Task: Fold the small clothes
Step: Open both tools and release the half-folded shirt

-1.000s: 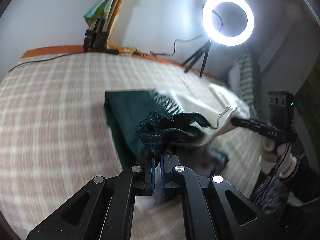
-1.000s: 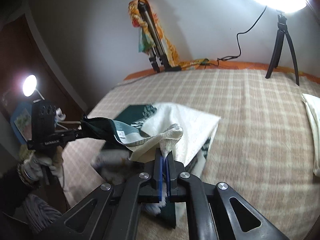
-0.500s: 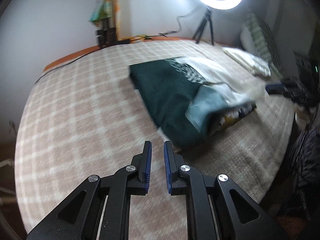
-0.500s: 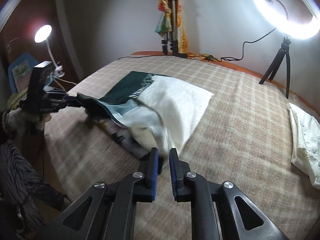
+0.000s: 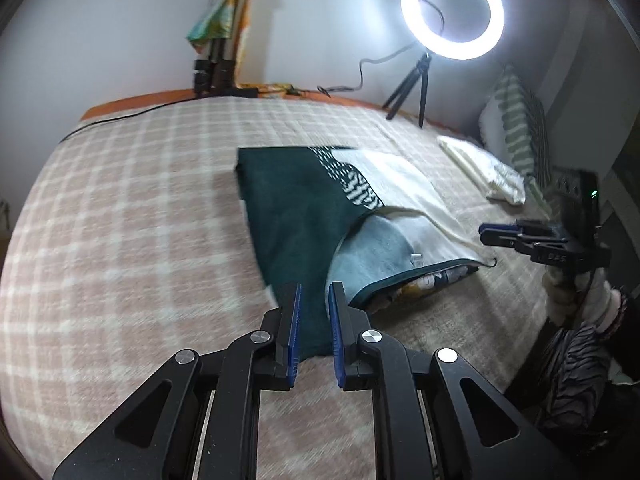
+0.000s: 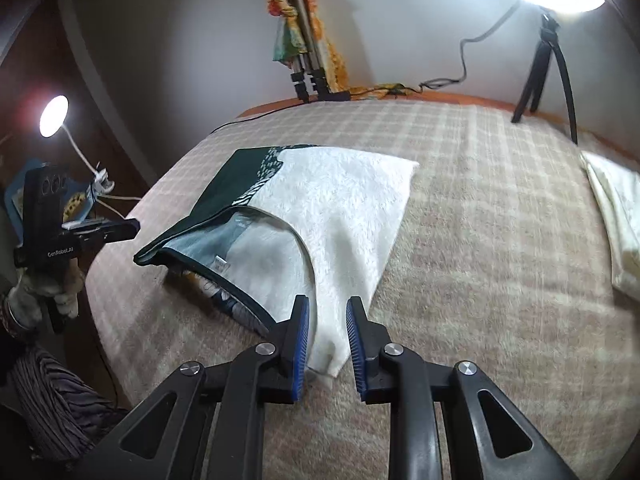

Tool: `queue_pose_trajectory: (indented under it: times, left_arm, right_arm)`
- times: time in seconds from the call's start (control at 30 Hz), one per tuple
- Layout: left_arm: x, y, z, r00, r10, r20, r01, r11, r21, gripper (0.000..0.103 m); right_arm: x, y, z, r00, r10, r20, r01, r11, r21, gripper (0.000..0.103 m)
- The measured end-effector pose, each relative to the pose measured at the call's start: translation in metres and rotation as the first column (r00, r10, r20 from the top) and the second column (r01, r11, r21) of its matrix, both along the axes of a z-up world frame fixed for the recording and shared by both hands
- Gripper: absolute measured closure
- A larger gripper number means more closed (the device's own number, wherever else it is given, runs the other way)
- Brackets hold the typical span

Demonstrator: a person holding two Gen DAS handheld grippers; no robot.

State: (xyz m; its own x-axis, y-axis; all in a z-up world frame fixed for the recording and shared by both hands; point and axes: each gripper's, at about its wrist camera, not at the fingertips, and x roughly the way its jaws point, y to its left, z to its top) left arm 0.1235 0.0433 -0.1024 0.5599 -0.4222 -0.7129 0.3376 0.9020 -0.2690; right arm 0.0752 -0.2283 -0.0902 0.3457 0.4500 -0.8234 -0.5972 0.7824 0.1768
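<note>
Green-and-cream garment (image 5: 304,216) folded flat; neckline gaping

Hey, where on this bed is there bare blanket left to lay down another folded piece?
The widest bare patch of checked blanket lies left of the green-and-white garment, running back to the tripod at the wall. Another bare strip lies between the garment and the cream folded cloth, toward the ring light stand. The near edge is crowded: both tools and the garment's open waist.
</note>
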Motion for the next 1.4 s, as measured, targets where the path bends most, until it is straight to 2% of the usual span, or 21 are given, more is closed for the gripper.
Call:
queue_pose_trajectory:
  times: [0.13, 0.3, 0.5, 0.6, 0.73, 0.77, 0.8, 0.83, 0.87, 1.0, 1.13, 1.2, 1.33, 1.4]
  left_arm:
    - [0.007, -0.018, -0.014, 0.999, -0.018, -0.033, 0.020, 0.998, 0.057, 0.091]
    - [0.002, -0.035, -0.032, 0.997, -0.045, -0.061, 0.057, 0.977, 0.208, 0.091]
    - [-0.006, -0.031, -0.032, 0.999, -0.034, -0.038, 0.043, 0.967, 0.249, 0.091]
    - [-0.010, -0.029, -0.031, 1.000, -0.007, -0.015, 0.011, 0.956, 0.295, 0.081]
    - [-0.015, -0.026, -0.025, 1.000, 0.017, 0.020, -0.023, 0.944, 0.328, 0.077]
    - [-0.016, -0.027, -0.023, 0.999, 0.020, 0.036, -0.031, 0.938, 0.346, 0.073]
    - [-0.017, -0.027, -0.022, 0.999, 0.025, 0.049, -0.041, 0.931, 0.362, 0.065]
    - [-0.018, -0.026, -0.020, 0.998, 0.027, 0.059, -0.047, 0.928, 0.371, 0.058]
    - [-0.018, -0.026, -0.018, 0.997, 0.028, 0.068, -0.051, 0.925, 0.376, 0.058]
    - [-0.019, -0.023, -0.011, 0.996, 0.041, 0.085, -0.069, 0.928, 0.367, 0.057]
    - [-0.019, -0.023, -0.007, 0.994, 0.048, 0.102, -0.084, 0.923, 0.375, 0.052]
    - [-0.019, -0.023, -0.005, 0.993, 0.054, 0.104, -0.088, 0.926, 0.366, 0.051]
    - [-0.019, -0.020, -0.004, 0.994, 0.068, 0.089, -0.094, 0.939, 0.332, 0.047]
    - [-0.016, -0.013, -0.005, 0.995, 0.086, 0.055, -0.098, 0.958, 0.270, 0.046]
  right_arm:
    - [-0.006, 0.015, -0.007, 0.999, 0.047, 0.004, -0.047, 0.998, -0.036, 0.082]
    - [-0.017, 0.024, -0.019, 0.993, 0.114, -0.018, -0.115, 0.990, -0.086, 0.083]
    - [-0.024, 0.019, -0.026, 0.988, 0.149, -0.043, -0.153, 0.983, -0.106, 0.082]
    - [-0.023, 0.013, -0.022, 0.988, 0.145, -0.056, -0.149, 0.986, -0.076, 0.082]
    - [-0.021, 0.006, -0.012, 0.990, 0.134, -0.044, -0.135, 0.990, -0.028, 0.082]
    - [-0.020, 0.005, -0.010, 0.991, 0.128, -0.038, -0.129, 0.991, -0.024, 0.081]
    - [-0.017, 0.004, -0.008, 0.993, 0.117, -0.033, -0.118, 0.993, -0.017, 0.079]
    - [-0.015, 0.003, -0.007, 0.994, 0.109, -0.031, -0.109, 0.994, -0.009, 0.074]
    - [-0.013, 0.002, -0.005, 0.995, 0.100, -0.030, -0.100, 0.995, -0.001, 0.068]
    - [-0.009, 0.003, 0.004, 0.995, 0.093, -0.019, -0.093, 0.995, 0.034, 0.067]
    - [-0.001, 0.001, 0.010, 0.998, 0.066, -0.018, -0.065, 0.996, 0.063, 0.054]
    - [0.005, 0.002, 0.010, 0.998, 0.057, -0.020, -0.055, 0.996, 0.067, 0.054]
    - [0.019, 0.006, 0.010, 0.999, 0.037, -0.014, -0.036, 0.997, 0.070, 0.044]
    - [0.028, 0.008, 0.009, 1.000, 0.018, -0.015, -0.016, 0.997, 0.078, 0.043]
